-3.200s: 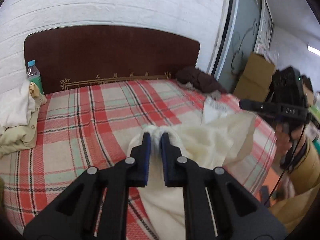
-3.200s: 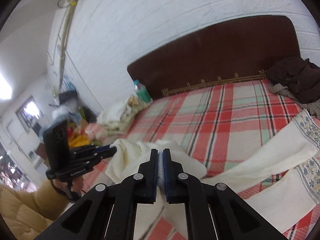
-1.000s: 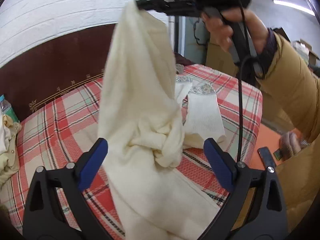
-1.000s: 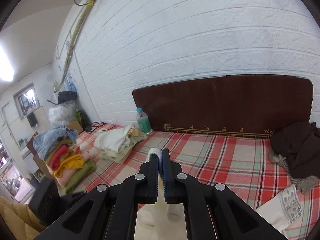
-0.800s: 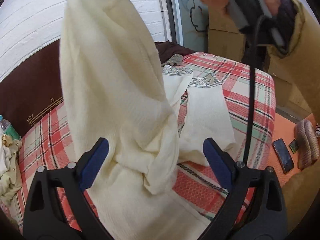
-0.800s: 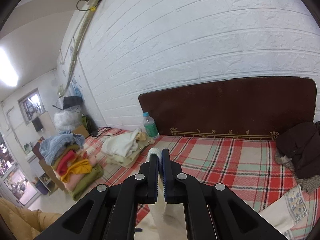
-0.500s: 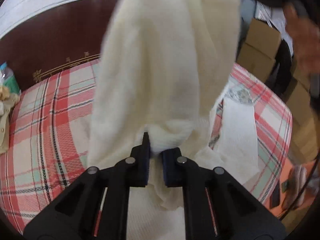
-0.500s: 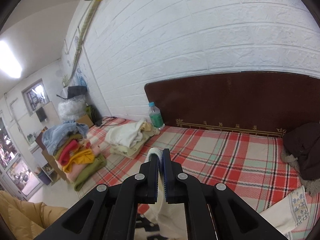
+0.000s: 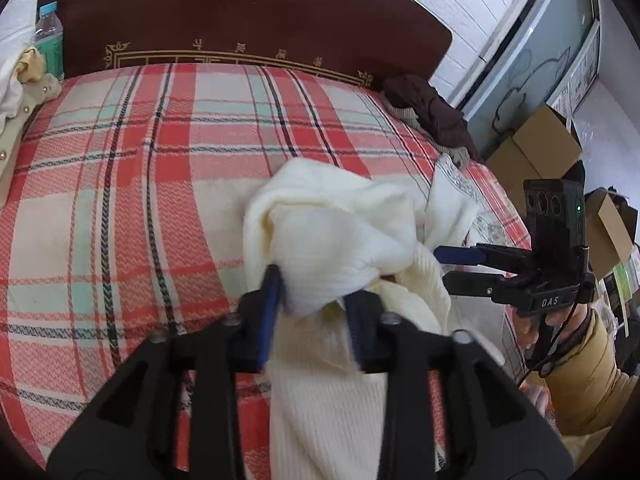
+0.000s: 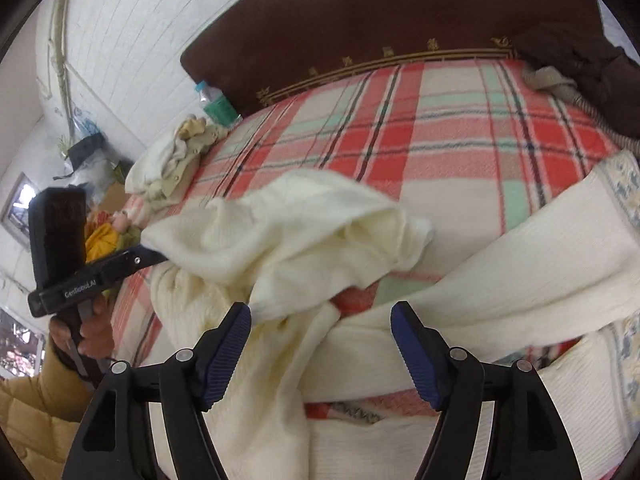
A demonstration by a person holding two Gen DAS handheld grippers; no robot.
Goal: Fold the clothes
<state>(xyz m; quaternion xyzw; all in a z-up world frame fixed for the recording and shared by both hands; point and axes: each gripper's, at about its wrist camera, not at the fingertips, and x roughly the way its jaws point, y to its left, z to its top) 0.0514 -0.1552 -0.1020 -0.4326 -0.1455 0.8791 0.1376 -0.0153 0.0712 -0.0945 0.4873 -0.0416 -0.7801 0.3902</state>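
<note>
Cream ribbed knit garment (image 9: 332, 240) sits bunched on the red plaid bedspread (image 9: 120, 184). Left gripper (image 9: 316, 300), fingers partly parted, has a bundle between them; right gripper (image 10: 324, 344) gapes wide, empty (free to help). Best spread the bunch flat before creasing.

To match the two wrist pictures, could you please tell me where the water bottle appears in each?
Left wrist view: the water bottle stands at the far upper left, against the headboard.
Right wrist view: the water bottle is upper left of centre, at the headboard's left end.
Shared landmark: the dark brown headboard.
</note>
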